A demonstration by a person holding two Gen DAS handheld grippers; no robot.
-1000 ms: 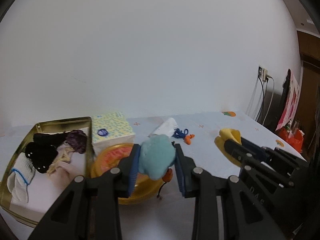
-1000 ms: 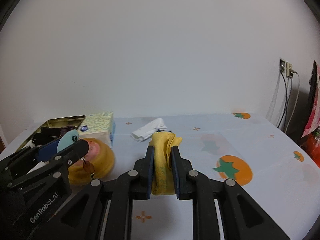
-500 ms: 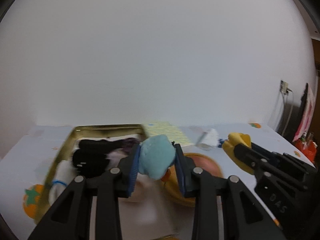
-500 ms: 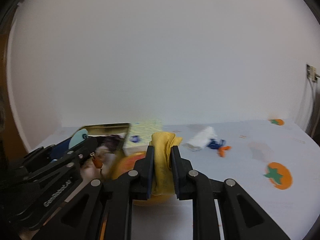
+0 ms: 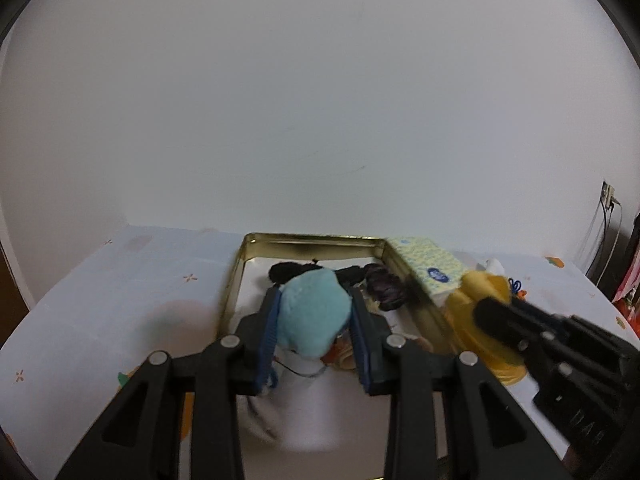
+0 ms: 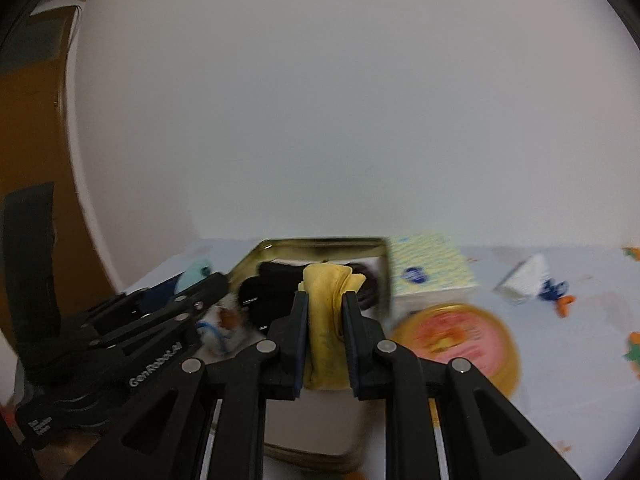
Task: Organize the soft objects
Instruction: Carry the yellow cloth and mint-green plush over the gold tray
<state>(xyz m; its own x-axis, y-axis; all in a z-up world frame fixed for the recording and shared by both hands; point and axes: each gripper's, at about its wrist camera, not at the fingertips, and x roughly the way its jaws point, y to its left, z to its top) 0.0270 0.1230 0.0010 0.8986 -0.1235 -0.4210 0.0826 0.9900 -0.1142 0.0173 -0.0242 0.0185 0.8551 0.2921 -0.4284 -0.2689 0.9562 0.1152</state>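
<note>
My left gripper point(image 5: 314, 308) is shut on a light blue plush toy point(image 5: 312, 314) and hangs over the gold metal tray point(image 5: 312, 239). In the tray lie black, purple and white soft items point(image 5: 384, 284). My right gripper point(image 6: 325, 308) is shut on a folded yellow cloth point(image 6: 326, 320), also above the tray point(image 6: 320, 244). In the left wrist view the right gripper point(image 5: 480, 312) with its yellow cloth point(image 5: 468, 292) shows just right of the tray. The right wrist view has the left gripper point(image 6: 200, 280) at the left, the blue toy point(image 6: 196, 274) peeking out.
A yellow-patterned tissue box point(image 6: 428, 276) stands against the tray's right side. In front of it sits a round yellow tin with a pink lid point(image 6: 456, 336). A white folded cloth point(image 6: 524, 276) and a small blue and orange toy point(image 6: 556, 292) lie further right. A wall rises behind.
Both grippers have swung left with their loads, from over the round tin and open table to above the gold tray. Their grips have not changed.
</note>
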